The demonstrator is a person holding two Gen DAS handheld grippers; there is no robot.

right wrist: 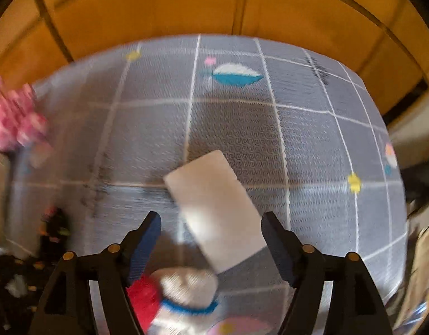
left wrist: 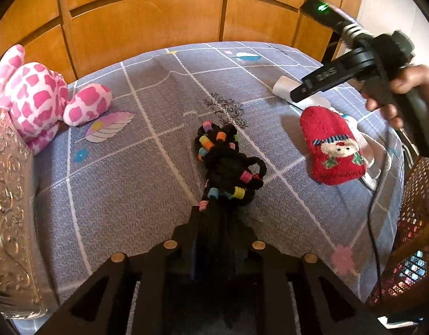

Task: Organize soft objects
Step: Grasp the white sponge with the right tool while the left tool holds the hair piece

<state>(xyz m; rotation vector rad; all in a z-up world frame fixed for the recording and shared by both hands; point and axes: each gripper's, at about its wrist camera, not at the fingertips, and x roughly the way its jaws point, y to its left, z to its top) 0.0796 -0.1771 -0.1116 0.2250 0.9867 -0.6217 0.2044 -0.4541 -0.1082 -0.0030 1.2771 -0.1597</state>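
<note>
- The left gripper (left wrist: 214, 209) is closed on a black bundle of hair ties with coloured beads (left wrist: 224, 164), which sticks out past its fingertips over the grey patterned bed sheet (left wrist: 116, 173).
- The right gripper (right wrist: 211, 220) stands open above a white rectangular sponge block (right wrist: 214, 209); the block lies between the fingers, with no contact visible.
- A red knitted sock with a snowman (left wrist: 331, 148) lies near this block, on the right.

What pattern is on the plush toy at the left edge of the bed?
The plush toy has pink blocky patches on white, giraffe-like. The left wrist view shows it best.

Black right gripper (right wrist: 211, 226): blue-padded jaws, brass screws; left gripper (left wrist: 211, 209) black too.
</note>
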